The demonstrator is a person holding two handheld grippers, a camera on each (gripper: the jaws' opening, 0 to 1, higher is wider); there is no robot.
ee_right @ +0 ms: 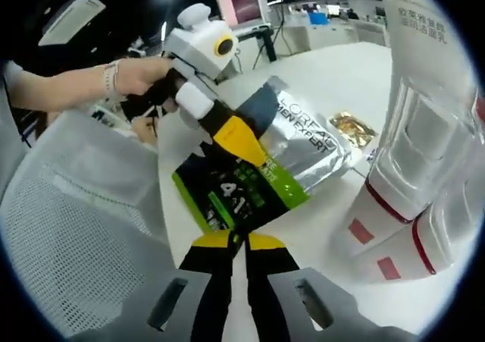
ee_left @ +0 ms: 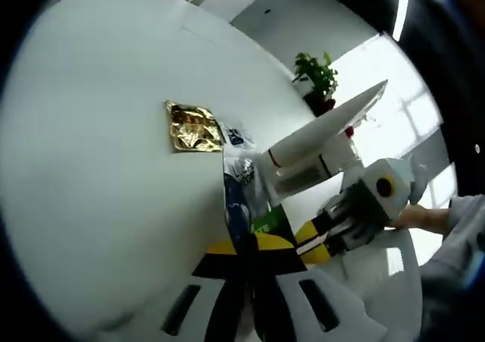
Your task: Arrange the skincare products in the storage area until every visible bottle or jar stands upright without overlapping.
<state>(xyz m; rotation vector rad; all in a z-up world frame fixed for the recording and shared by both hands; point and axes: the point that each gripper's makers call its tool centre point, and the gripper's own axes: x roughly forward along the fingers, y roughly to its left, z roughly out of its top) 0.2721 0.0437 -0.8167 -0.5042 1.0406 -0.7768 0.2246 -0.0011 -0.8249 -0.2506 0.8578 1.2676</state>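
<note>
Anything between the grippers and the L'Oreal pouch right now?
Nothing visible. The right gripper is shut on the pouch at its lower edge, and the left gripper appears to clamp its upper part. White tubes stand beside it on the table, and a gold sachet lies behind.

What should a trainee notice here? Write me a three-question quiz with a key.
1. True or false: the silver-and-green pouch lies untouched on the white table.
2. The small foil packet on the table is: A gold, B blue, C red.
3. Which tongs grip the pouch?
Key: 1 false, it is being held. 2 A. 3 Both: the left tongs and the right tongs are shut on it.
</note>
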